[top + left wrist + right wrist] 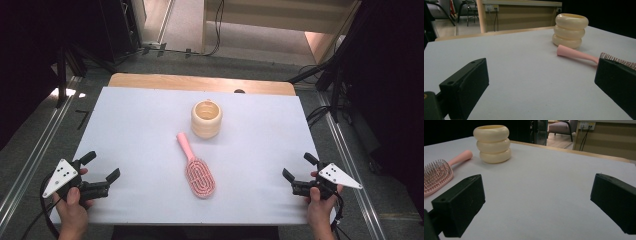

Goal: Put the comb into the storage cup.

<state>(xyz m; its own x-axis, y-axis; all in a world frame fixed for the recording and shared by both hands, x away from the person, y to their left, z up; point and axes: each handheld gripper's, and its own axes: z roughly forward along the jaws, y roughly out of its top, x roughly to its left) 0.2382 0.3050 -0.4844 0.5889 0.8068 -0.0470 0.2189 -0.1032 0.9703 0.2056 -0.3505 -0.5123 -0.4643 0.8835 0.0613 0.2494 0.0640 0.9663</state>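
A pink hairbrush (196,167) lies bristles up in the middle of the table, its handle pointing toward a cream ribbed cup (206,119) that stands upright just behind it. The left gripper view has the cup (570,30) at upper right and the brush handle (576,54) running behind the right jaw. From the right gripper's camera, the cup (492,143) and brush head (436,175) sit at the left. My left gripper (104,167) rests open at the table's front left corner. My right gripper (299,166) rests open at the front right. Neither holds anything.
A white sheet (140,125) covers the table, with a wooden strip (200,82) bare along the far edge. Cables (320,115) lie on the floor beyond the right side. Wide bare room lies between each gripper and the brush.
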